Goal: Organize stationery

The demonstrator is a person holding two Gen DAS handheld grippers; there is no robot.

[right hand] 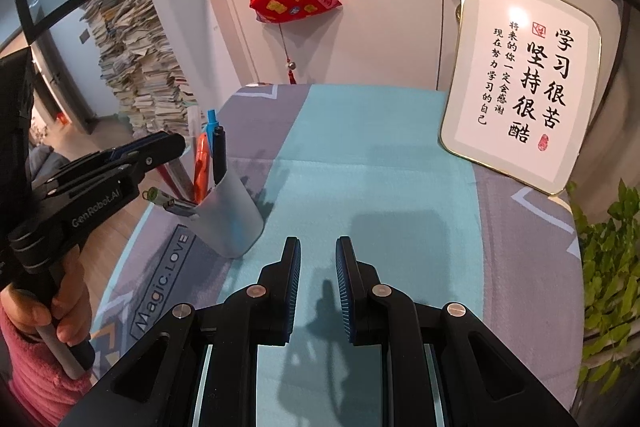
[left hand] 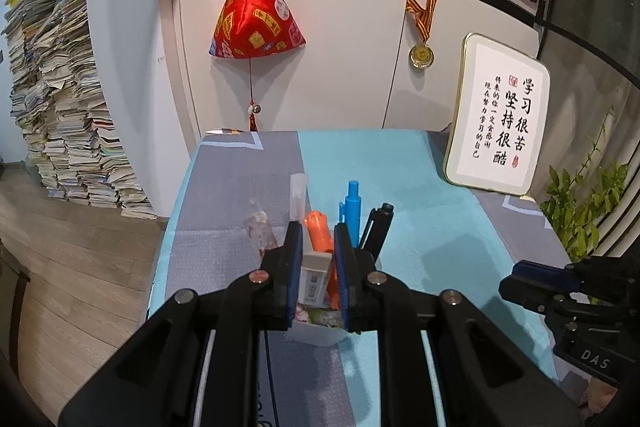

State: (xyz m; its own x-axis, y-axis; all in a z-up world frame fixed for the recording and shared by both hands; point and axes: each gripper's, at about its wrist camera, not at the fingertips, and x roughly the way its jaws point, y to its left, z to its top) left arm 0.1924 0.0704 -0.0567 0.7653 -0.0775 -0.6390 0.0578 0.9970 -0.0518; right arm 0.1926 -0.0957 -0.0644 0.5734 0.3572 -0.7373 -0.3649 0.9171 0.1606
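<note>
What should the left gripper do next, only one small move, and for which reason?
Probably lift the left gripper straight up from the pen holder. Its jaws stand apart above the cup, and the white item between them seems already inside with the pens, though contact is unclear. The right gripper is open and empty over bare mat.

Black plastic linkages with silver pivot screws are framing the blue ribbed pads [right hand: 295, 287] of the right gripper [right hand: 318, 285]; the left gripper [right hand: 160, 143] is bearing "GenRobot.AI" lettering, a pink knitted sleeve [right hand: 24, 379] showing beneath.
</note>
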